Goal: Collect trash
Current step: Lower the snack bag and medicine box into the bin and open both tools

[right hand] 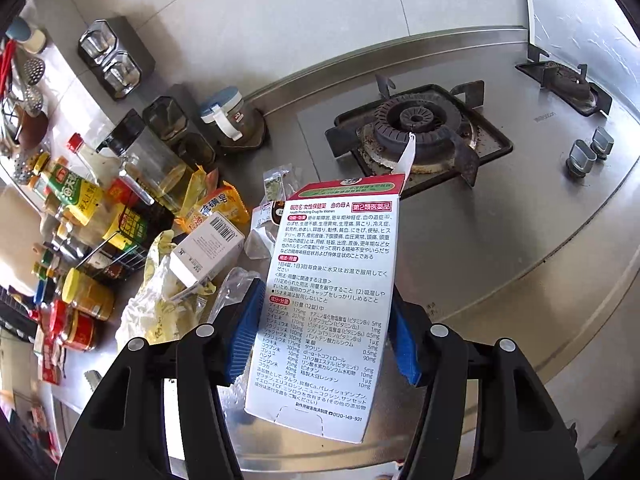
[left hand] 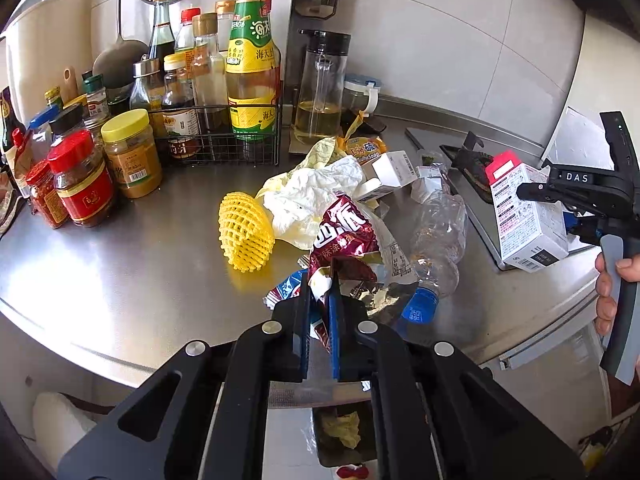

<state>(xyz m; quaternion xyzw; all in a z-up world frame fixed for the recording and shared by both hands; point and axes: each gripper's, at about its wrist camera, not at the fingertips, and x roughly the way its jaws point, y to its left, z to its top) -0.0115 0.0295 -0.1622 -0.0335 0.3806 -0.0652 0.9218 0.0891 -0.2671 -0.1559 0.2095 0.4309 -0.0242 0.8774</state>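
Left wrist view: low over the surface [left hand: 120,272], facing the back wall, trash close ahead. Right wrist view: higher, tilted down toward the stove [right hand: 416,132]. Shared: trash pile, condiment bottles [left hand: 252,60].

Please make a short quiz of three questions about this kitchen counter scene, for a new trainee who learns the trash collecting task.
1. True or false: the right gripper holds the white medicine box lifted above the counter.
2. What does the left gripper pinch? A) the yellow foam net B) the dark red snack wrapper C) the crushed plastic bottle
3. Fill in: behind the held box there is a gas ____.

Key:
1. True; the blue pads clamp its two sides.
2. B; the jaws are closed on the wrapper's lower edge.
3. burner.
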